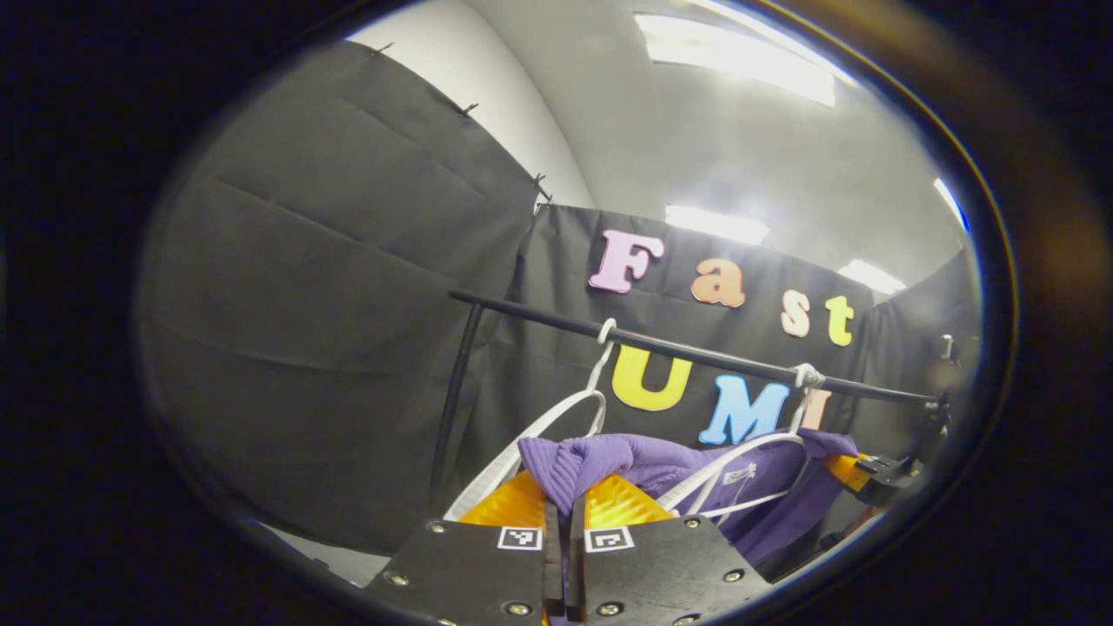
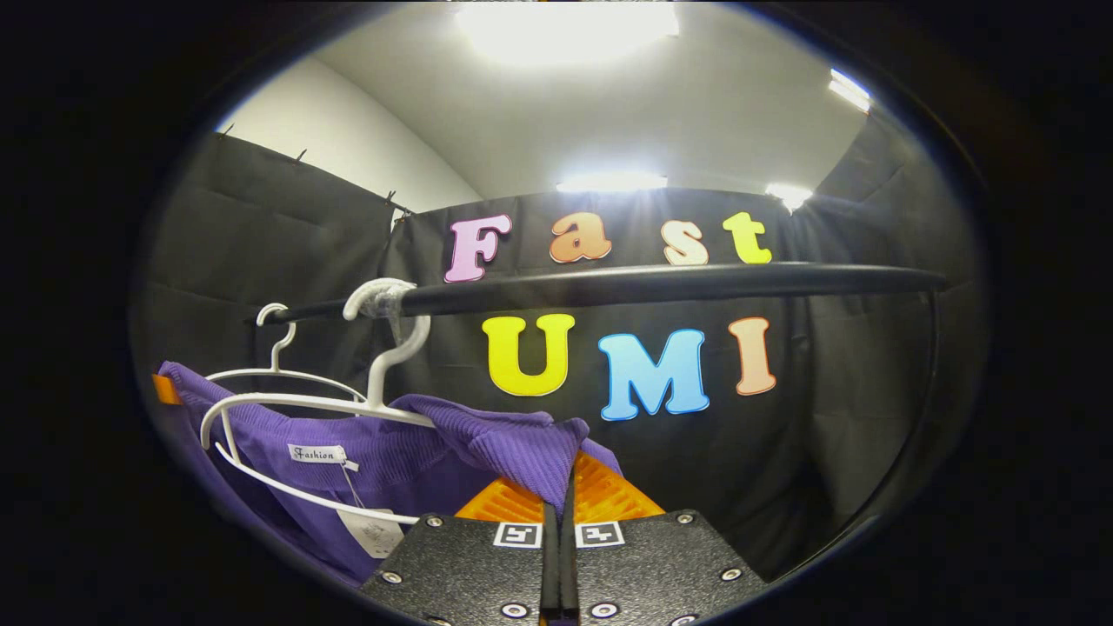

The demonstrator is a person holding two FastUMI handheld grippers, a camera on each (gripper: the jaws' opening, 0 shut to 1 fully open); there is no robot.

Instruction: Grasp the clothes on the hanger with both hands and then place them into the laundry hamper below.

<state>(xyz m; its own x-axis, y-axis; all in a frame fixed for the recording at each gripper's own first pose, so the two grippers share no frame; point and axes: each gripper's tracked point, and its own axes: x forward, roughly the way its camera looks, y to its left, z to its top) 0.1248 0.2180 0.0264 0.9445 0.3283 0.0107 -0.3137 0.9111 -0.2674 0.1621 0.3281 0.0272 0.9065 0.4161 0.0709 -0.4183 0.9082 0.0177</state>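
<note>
Purple garment [image 2: 487,448] – ribbed knit cloth; hangers [image 2: 304,404] – smooth white plastic; rail [image 2: 661,283] – matt black.

Ceiling lights [image 2: 565,26] supply the brightness from above, blown out to white glare with a soft haze spreading over the ceiling [image 1: 739,165] in both views. The black wall cloth [image 1: 330,287] stays dim. Fisheye distortion bows the rail [image 2: 661,283] and blurs the edges. The purple garment [image 2: 487,448] is evenly lit and fairly sharp.

Black rail [image 2: 661,283] carries two white hangers [image 2: 348,409] — purple garment [image 2: 409,474] draped on them.
</note>
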